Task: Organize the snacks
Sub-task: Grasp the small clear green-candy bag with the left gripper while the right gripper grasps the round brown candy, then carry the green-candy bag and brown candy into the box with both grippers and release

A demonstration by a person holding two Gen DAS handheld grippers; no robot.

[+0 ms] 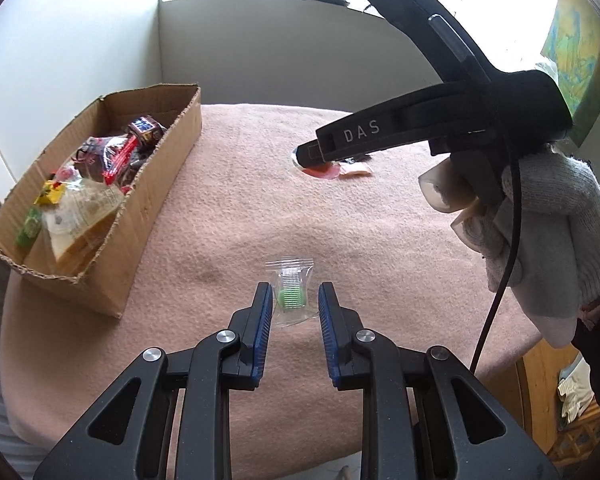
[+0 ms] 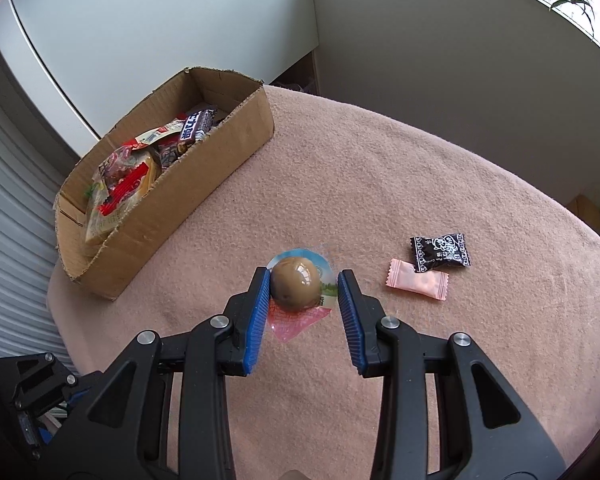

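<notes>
Left gripper [image 1: 294, 298] is low over the pink fleece cloth [image 1: 228, 216] with its blue-padded fingers [image 1: 260, 316] spread apart, and a small clear plastic packet with a green sweet inside [image 1: 290, 294] lies flat on the cloth right between the fingertips, neither pad pressing on it. Ahead and to the left of that gripper sits the open brown cardboard box [image 1: 156, 184], already holding a heap of wrapped snacks [image 1: 96, 164]. Over on the right wrist view, the right gripper [image 2: 303, 282] is released too, jaws wide, straddling a round brown vacuum-sealed egg in a clear wrapper with blue and red print [image 2: 296, 288]; the left pad [image 2: 260, 296] is right against the egg, the right pad stands clear of it. Just to the right of that gripper lie a pale pink sweet wrapper [image 2: 418, 285] and a black sweet wrapper with white print [image 2: 440, 252], the two touching at a corner. The same box [image 2: 204, 192] sits ahead and to the left. From the left wrist view, a gloved hand [image 1: 540, 216] grips the right tool's handle.
</notes>
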